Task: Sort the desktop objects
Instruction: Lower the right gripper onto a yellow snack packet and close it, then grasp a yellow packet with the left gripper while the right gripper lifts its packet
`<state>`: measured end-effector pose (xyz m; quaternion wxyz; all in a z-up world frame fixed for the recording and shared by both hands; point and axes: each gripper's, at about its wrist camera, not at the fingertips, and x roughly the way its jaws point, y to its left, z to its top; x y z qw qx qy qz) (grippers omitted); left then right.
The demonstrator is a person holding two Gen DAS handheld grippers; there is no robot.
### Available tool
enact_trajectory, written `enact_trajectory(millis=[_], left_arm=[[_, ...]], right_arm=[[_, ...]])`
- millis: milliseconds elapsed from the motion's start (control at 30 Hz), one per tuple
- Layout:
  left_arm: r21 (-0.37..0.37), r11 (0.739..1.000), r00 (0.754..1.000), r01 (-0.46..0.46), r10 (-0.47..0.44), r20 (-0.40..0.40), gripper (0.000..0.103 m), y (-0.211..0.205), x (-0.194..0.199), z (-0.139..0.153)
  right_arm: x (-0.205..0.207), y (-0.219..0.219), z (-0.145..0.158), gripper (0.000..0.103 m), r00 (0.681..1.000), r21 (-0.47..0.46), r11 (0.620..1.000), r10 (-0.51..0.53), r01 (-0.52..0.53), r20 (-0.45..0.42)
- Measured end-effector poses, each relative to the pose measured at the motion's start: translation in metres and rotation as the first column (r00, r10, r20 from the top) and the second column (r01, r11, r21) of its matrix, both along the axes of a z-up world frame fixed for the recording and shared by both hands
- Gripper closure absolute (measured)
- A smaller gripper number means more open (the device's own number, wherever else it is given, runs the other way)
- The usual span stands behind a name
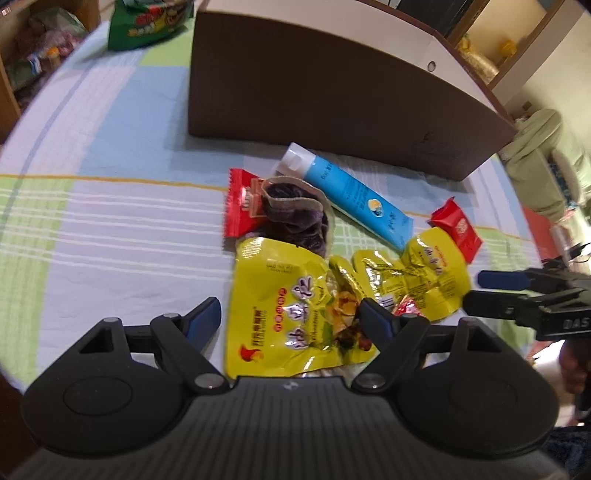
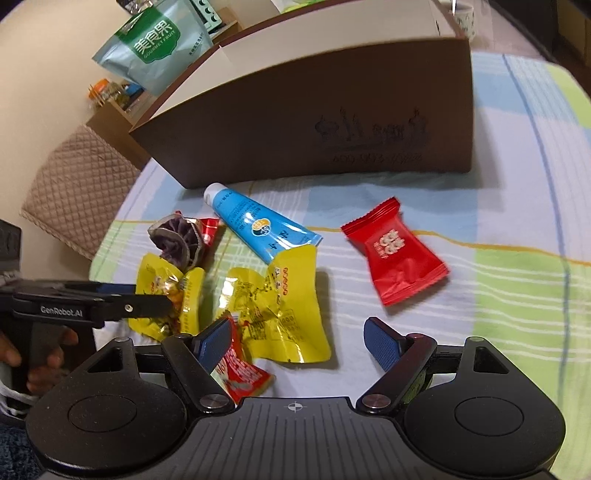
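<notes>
Snacks lie on the striped tablecloth before a brown cardboard box (image 1: 332, 85) (image 2: 325, 122). My left gripper (image 1: 291, 314) is open, its fingers on either side of a yellow snack packet (image 1: 280, 306) (image 2: 162, 295). My right gripper (image 2: 295, 336) is open over a second yellow packet (image 2: 284, 306) (image 1: 424, 280) and a small red sachet (image 2: 240, 373). A blue tube (image 1: 354, 192) (image 2: 258, 225), a dark purple pouch (image 1: 295, 218) (image 2: 177, 240), a red candy pack (image 2: 395, 251) (image 1: 458, 229) and another red wrapper (image 1: 240, 206) lie around them.
A green snack bag (image 1: 147, 22) lies far left on the table. A pale green bag (image 2: 151, 48) stands behind the box. A quilted beige chair (image 2: 77, 195) is left of the table. Shelves (image 1: 491, 40) stand beyond the box.
</notes>
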<state>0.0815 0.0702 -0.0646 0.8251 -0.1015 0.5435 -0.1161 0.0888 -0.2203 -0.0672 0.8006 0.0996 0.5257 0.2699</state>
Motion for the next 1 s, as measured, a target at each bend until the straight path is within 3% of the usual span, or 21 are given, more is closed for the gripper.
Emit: enact_trajectory(millis=[100, 133, 167, 200, 267, 300, 333, 400, 600, 733, 867, 1000], left_arm=[[-0.039, 0.999, 1.0, 0.022, -0.022, -0.003, 0.032, -0.001, 0.003, -0.004], [-0.048, 0.998, 0.999, 0.032, -0.032, 0.0, 0.032, -0.001, 0.004, -0.004], [-0.048, 0.998, 0.999, 0.044, -0.044, 0.009, 0.033, -0.002, 0.004, -0.003], [-0.047, 0.997, 0.998, 0.056, -0.056, 0.018, 0.036, -0.002, 0.005, -0.002], [-0.054, 0.996, 0.997, 0.073, -0.071, 0.036, 0.045, -0.002, 0.006, 0.002], [-0.065, 0.995, 0.996, 0.074, -0.071, 0.047, 0.067, 0.0, 0.006, 0.005], [-0.08, 0.994, 0.996, 0.071, -0.066, 0.058, 0.073, 0.004, 0.006, 0.008], [-0.097, 0.993, 0.996, 0.063, -0.057, 0.065, 0.095, 0.009, 0.008, 0.012], [-0.166, 0.985, 0.997, 0.047, -0.037, 0.064, 0.101, 0.016, 0.007, 0.019], [-0.167, 0.983, 0.994, 0.075, -0.061, 0.091, 0.102, 0.008, 0.003, 0.03], [-0.145, 0.988, 0.997, 0.05, -0.04, 0.072, 0.101, 0.001, 0.007, 0.023], [-0.154, 0.987, 0.995, 0.039, -0.024, 0.1, 0.103, 0.001, 0.001, 0.033]], right_arm=[[0.003, 0.001, -0.007, 0.022, 1.0, 0.031, 1.0, -0.005, 0.006, -0.02], [0.004, 0.001, -0.009, 0.042, 0.999, 0.046, 0.999, -0.005, 0.006, -0.032], [0.005, 0.001, -0.011, 0.071, 0.999, 0.061, 0.998, -0.004, 0.007, -0.045], [0.007, -0.001, -0.013, 0.079, 0.998, 0.072, 0.997, -0.011, 0.015, -0.058], [0.009, -0.005, -0.015, 0.08, 0.996, 0.091, 0.995, -0.026, 0.034, -0.084], [0.01, -0.007, -0.015, 0.081, 0.996, 0.095, 0.995, -0.033, 0.041, -0.087], [0.01, -0.009, -0.014, 0.088, 0.995, 0.099, 0.994, -0.039, 0.048, -0.089], [0.01, -0.013, -0.012, 0.094, 0.995, 0.111, 0.992, -0.048, 0.058, -0.089], [0.006, -0.015, 0.002, 0.102, 0.998, 0.149, 0.988, -0.04, 0.048, -0.055], [0.007, -0.019, 0.006, 0.102, 0.997, 0.209, 0.976, -0.043, 0.055, -0.059], [0.01, -0.019, 0.003, 0.102, 0.996, 0.21, 0.975, -0.064, 0.077, -0.069], [0.006, -0.022, 0.011, 0.103, 0.994, 0.217, 0.972, -0.077, 0.091, -0.072]])
